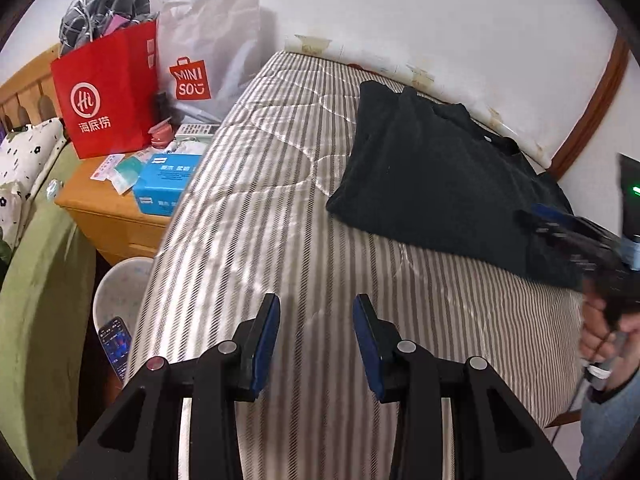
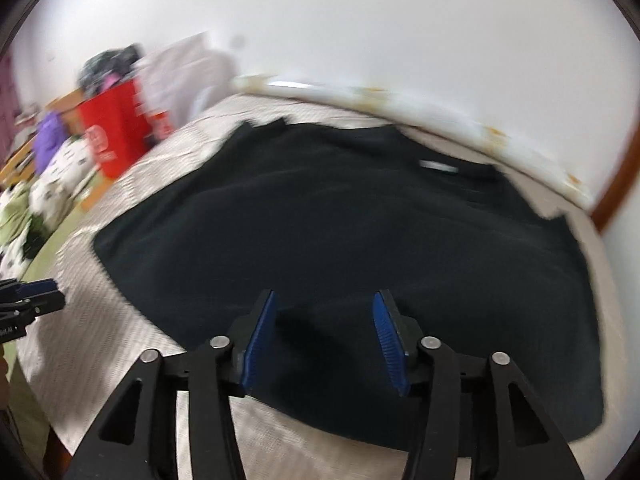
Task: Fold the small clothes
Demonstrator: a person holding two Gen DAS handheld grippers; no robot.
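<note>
The left claw (image 1: 316, 312) has its two blue pads (image 1: 267, 344) apart, and nothing is between them. It hangs over the bare striped bed (image 1: 256, 184). The right claw (image 2: 324, 312) has its pads (image 2: 259, 340) apart too, and they hold nothing. It hangs over the near edge of the black top (image 2: 340, 216).

The top (image 1: 436, 176) lies spread flat on the bed (image 2: 80, 308), close to the wall. In the left view it sits off to the right, well away from the left claw. The right view shows it from straight on, and it fills the middle of the picture. A small white tag (image 2: 438, 167) shows near its neck.

The left view is sharp. It shows a wooden table (image 1: 108, 216) beside the bed, with a red bag (image 1: 106, 96), a white bag (image 1: 212, 48), and a blue box (image 1: 166, 184) on it. A phone (image 1: 116, 346) lies lower down, next to a white bowl (image 1: 120, 292). A green sofa (image 1: 36, 304) and a spotted pillow (image 1: 24, 160) are at the left. At the right edge a hand (image 1: 604, 328) holds the right claw (image 1: 560, 220).

The right view is blurry. The red bag (image 2: 116, 128) and the pillow (image 2: 60, 172) show only as smears. The left claw (image 2: 36, 294) peeks in at the left edge. A white wall (image 2: 360, 20) with a brown strip (image 2: 616, 184) stands behind the bed.
</note>
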